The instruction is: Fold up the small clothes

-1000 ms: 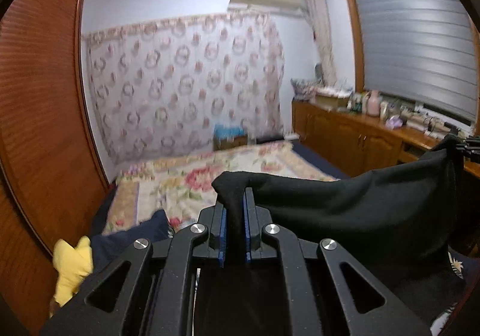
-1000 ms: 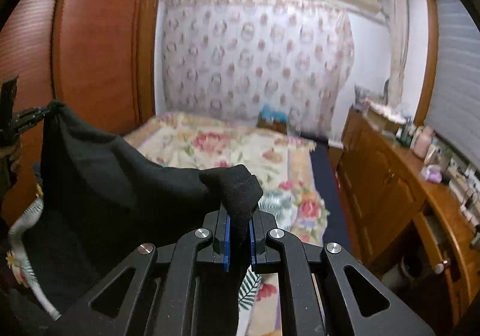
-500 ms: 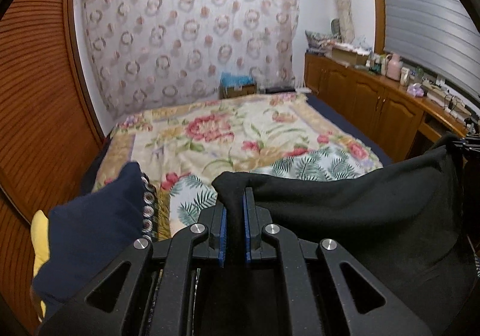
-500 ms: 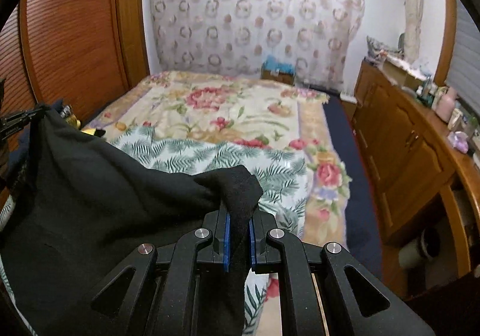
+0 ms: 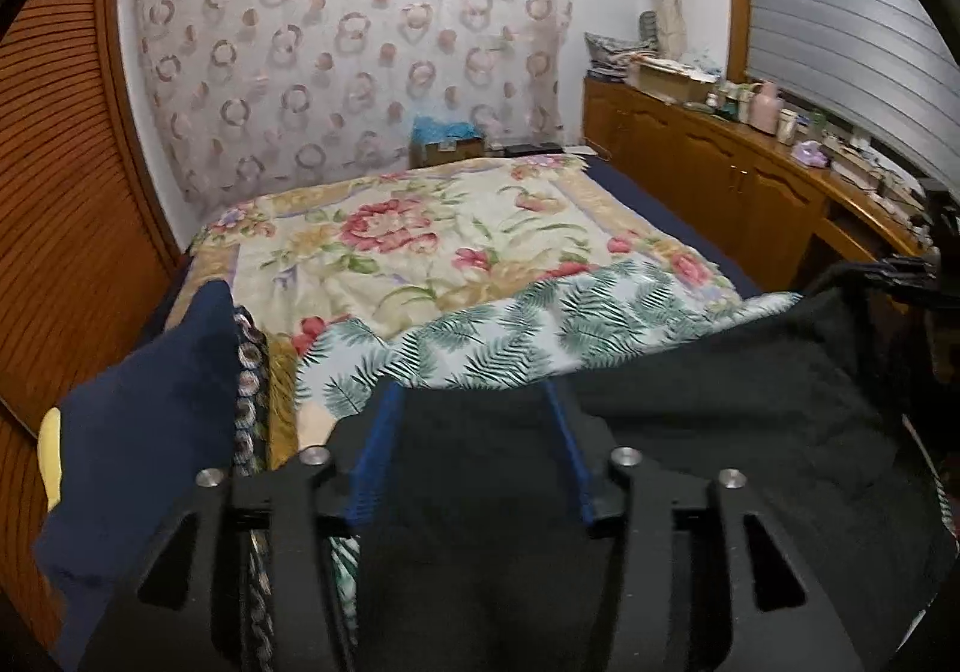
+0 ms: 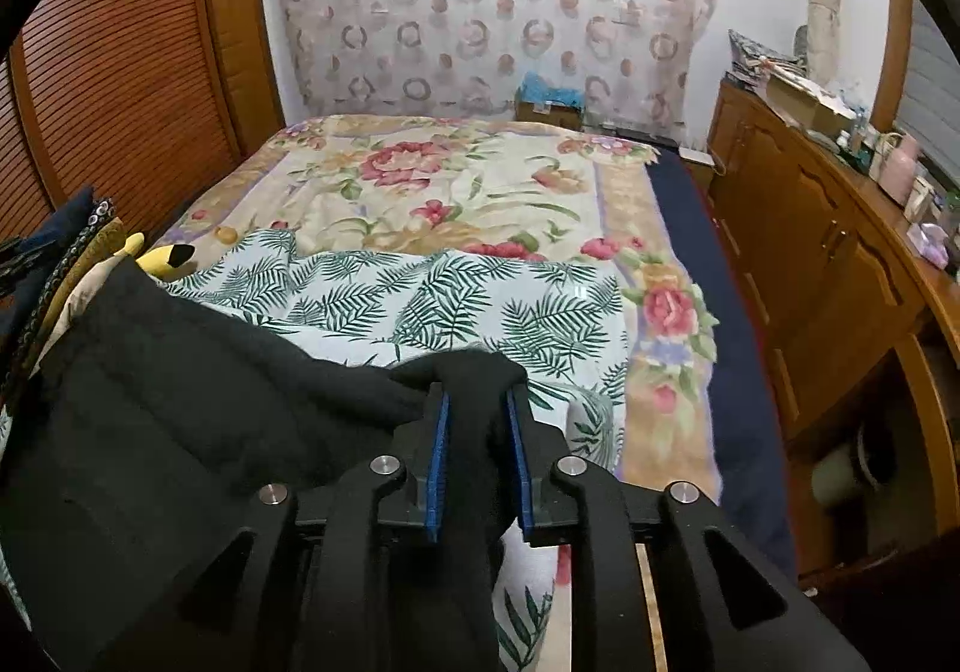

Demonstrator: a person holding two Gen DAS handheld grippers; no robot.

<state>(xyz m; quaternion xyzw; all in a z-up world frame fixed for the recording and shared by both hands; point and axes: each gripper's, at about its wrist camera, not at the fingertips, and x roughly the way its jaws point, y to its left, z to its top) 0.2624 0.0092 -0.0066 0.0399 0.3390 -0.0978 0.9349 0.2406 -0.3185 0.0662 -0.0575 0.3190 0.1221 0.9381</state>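
Observation:
A black garment [image 5: 720, 402] lies spread over the palm-leaf sheet [image 5: 540, 324] at the near end of the bed. My left gripper [image 5: 474, 408] is opening, its jaws wide apart. The cloth lies slack between and under them, with neither pad pressing it. In the right wrist view the same black garment [image 6: 180, 402] runs off to the left. My right gripper [image 6: 479, 408] is opening by a small gap, and a bunched corner of the cloth still sits loosely between its blue pads. The right gripper [image 5: 894, 276] also shows at the garment's far right end.
A navy folded garment [image 5: 138, 432] tops a pile at the bed's left edge, with a yellow item [image 6: 162, 255] beside it. The floral bedspread [image 5: 420, 228] stretches beyond. A slatted wooden wardrobe [image 5: 60, 192] stands left and a cluttered wooden cabinet [image 5: 720, 174] right.
Both grippers tipped down toward the bed and the stretched garment sank onto the sheet. Jaws that were shut on its two corners have parted, the left wide, the right slightly.

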